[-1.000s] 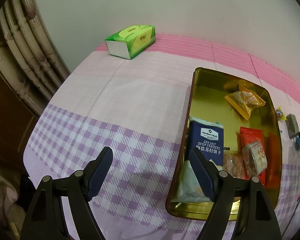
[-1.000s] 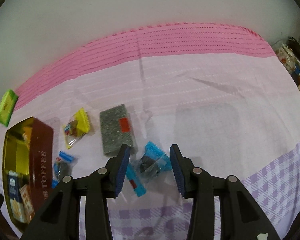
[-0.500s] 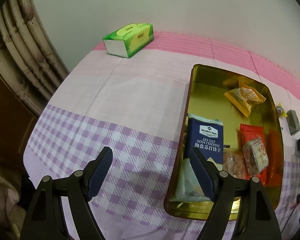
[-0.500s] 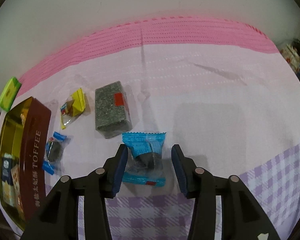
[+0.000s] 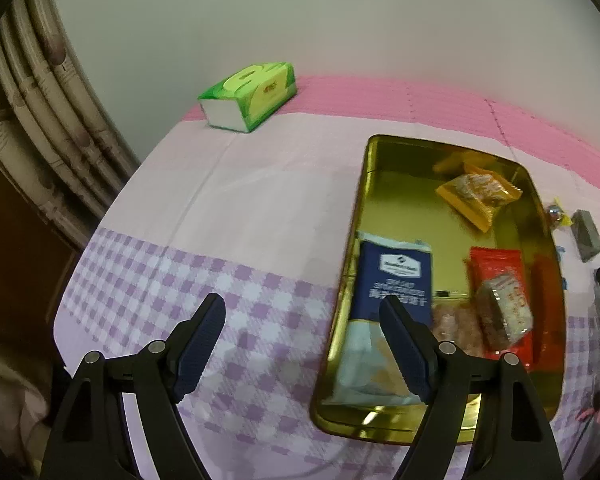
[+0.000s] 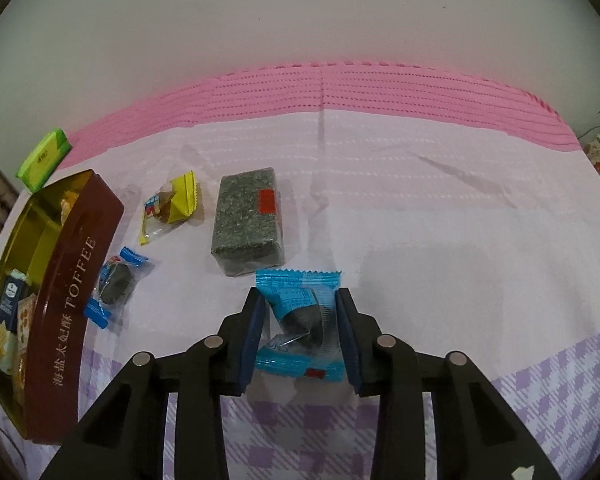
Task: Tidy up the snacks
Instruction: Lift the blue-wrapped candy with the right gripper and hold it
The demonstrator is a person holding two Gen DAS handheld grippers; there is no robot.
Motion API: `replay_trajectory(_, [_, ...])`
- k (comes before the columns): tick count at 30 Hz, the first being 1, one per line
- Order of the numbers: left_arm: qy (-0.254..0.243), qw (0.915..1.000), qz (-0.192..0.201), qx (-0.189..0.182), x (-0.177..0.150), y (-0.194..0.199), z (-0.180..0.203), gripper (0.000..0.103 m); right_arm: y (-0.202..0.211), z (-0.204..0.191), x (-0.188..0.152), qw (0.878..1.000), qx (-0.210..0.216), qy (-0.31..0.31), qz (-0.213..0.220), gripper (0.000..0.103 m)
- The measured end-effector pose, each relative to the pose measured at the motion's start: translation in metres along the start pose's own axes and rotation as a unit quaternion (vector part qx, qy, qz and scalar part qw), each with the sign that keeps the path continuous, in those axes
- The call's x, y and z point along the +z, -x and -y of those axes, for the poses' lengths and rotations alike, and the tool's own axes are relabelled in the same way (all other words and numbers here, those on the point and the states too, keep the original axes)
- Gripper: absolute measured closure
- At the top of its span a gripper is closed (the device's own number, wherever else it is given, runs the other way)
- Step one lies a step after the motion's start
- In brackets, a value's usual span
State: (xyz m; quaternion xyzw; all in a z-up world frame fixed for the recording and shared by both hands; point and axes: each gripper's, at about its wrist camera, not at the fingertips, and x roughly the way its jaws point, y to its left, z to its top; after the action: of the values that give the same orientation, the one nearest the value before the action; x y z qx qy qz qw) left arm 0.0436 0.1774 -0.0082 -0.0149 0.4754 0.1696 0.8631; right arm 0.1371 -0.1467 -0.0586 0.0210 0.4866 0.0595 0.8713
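- A pale wall is standing behind a bench (image 6: 440, 208) that is wearing a cloth banded pink at the far edge, plain in the middle and purple-checked near the camera; a green tissue box (image 5: 249, 95) is sitting at its far left corner.
- The gold toffee tin (image 6: 74, 280) is lying open at the left, already carrying a blue soda cracker pack (image 5: 396, 280), an orange packet (image 5: 478, 194) and a red packet (image 5: 500, 280).
- The left tool (image 5: 302, 346) is hanging released and empty, jaws wide, over the cloth beside the tin.
- The right tool (image 6: 300, 338) is closing its jaws around the blue-wrapped candy (image 6: 300, 320), which is lying on the bench well right of the tin; the pads look to be touching the wrapper's sides.
- That candy is likely feather-light, its film crinkly and slippery with a firm dark lump inside; squeezing across the lump, not the flat sealed ends, should be holding best.
- Nearby, a grey-green block snack (image 6: 248, 220), a yellow packet (image 6: 172, 208) and a second blue candy (image 6: 116, 284) are waiting loose.
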Motion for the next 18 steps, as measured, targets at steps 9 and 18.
replay_trajectory(9, [-0.049, 0.9973, -0.011, -0.053, 0.007, 0.024, 0.043, 0.023, 0.001, 0.055, 0.002, 0.999, -0.045, -0.010, 0.028, 0.070])
replay_trajectory(18, [-0.087, 0.9796, -0.068, -0.168, 0.026, 0.040, 0.109, 0.023, 0.001, 0.088, 0.001, 0.997, -0.058, -0.020, 0.048, 0.069])
